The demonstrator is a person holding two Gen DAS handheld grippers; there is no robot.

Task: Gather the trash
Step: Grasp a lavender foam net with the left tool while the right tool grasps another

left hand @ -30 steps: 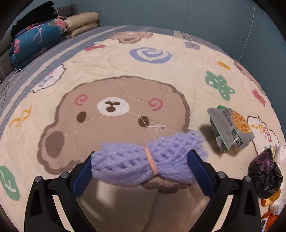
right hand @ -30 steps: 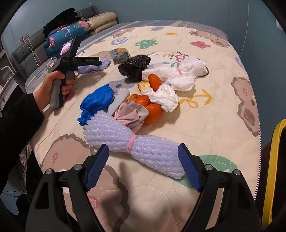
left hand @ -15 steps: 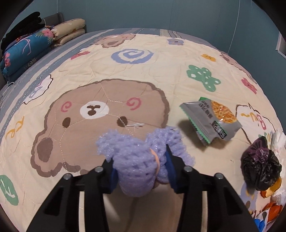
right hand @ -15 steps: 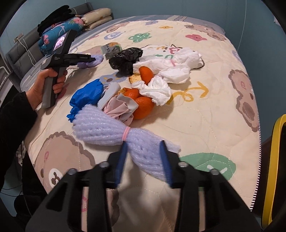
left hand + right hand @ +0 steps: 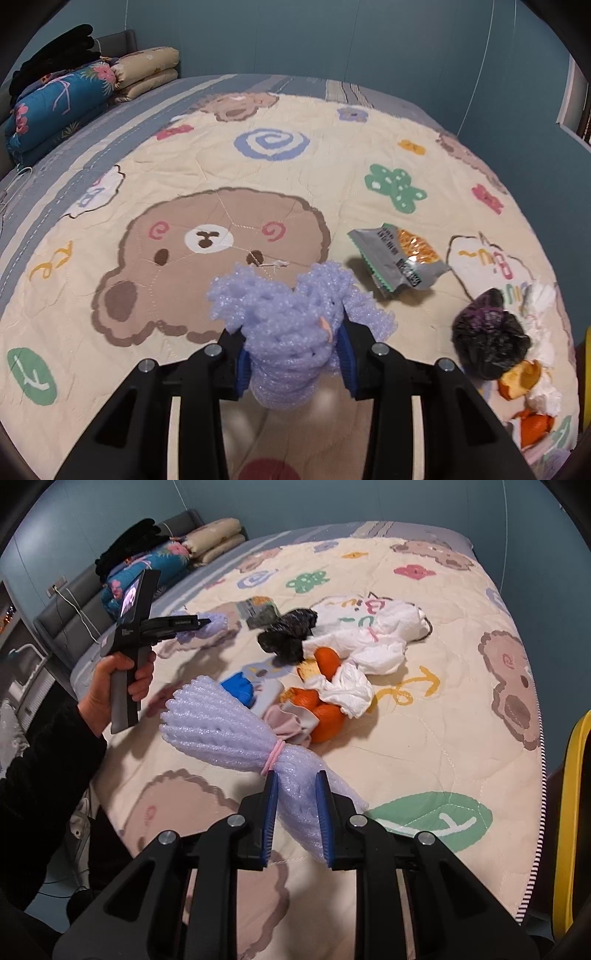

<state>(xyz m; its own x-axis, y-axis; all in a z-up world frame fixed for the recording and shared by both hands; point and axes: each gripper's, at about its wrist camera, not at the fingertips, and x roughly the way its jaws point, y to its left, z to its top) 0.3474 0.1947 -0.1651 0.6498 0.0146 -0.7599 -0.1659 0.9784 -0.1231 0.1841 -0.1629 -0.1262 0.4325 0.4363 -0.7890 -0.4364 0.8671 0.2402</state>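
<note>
My left gripper (image 5: 293, 354) is shut on a purple foam net bundle (image 5: 291, 314) with an orange band, held above the bear quilt (image 5: 110, 332). It also shows in the right wrist view (image 5: 203, 622) with the bundle (image 5: 214, 626). My right gripper (image 5: 295, 812) is shut on a larger pale purple foam net bundle (image 5: 236, 734) tied with a pink band, lifted off the bed. A grey snack wrapper (image 5: 399, 258), a black bag (image 5: 487, 339), orange peels (image 5: 325, 712), white tissues (image 5: 376, 642) and a blue glove (image 5: 240, 688) lie on the quilt.
Folded blankets and pillows (image 5: 66, 99) are stacked at the bed's far left. A yellow rim (image 5: 569, 812) stands at the right beside the bed. Teal walls (image 5: 332, 44) surround the bed.
Both grippers have closed on their foam bundles and lifted them off the quilt. The left bundle is squeezed upright between the jaws.
</note>
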